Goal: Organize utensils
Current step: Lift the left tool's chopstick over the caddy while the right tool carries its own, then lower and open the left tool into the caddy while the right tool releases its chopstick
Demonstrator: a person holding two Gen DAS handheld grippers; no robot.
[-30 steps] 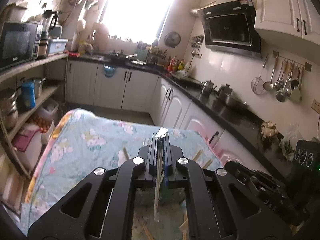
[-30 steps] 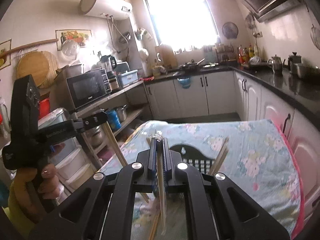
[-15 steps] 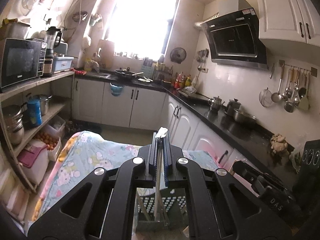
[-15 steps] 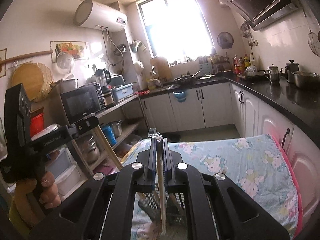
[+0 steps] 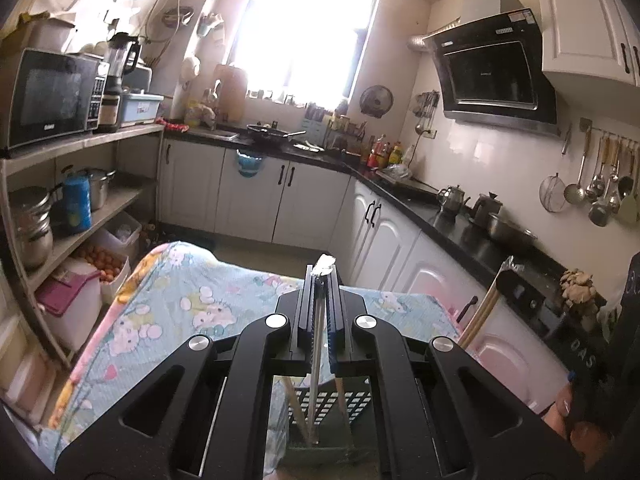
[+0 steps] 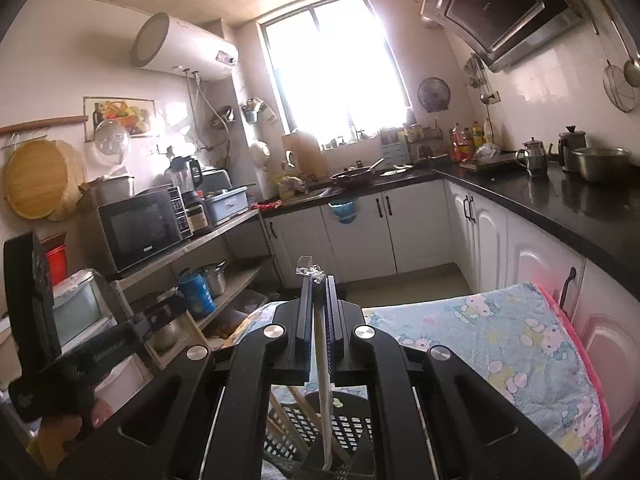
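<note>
My left gripper (image 5: 322, 276) is shut on a thin pale chopstick (image 5: 316, 380) that hangs down from between the jaws. Its lower end reaches into a black perforated basket (image 5: 352, 404), where other wooden chopsticks (image 5: 296, 408) lean. My right gripper (image 6: 316, 280) is shut on another pale chopstick (image 6: 325, 400), which points down into the same black basket (image 6: 352, 428) beside leaning wooden chopsticks (image 6: 284, 416). Each gripper also shows at the edge of the other's view, held by a hand: the right gripper (image 5: 510, 280), the left gripper (image 6: 168, 312).
The basket stands on a table under a pale blue cartoon-print cloth (image 5: 180, 300) with a pink edge (image 6: 576, 320). White cabinets under a black counter (image 5: 440, 216) run along the right. Open shelves with a microwave (image 5: 48, 96) and pots stand on the left.
Both views have tipped upward and the cloth table has sunk lower in them. The black basket has come in under both held chopsticks. Both grips look unchanged.
</note>
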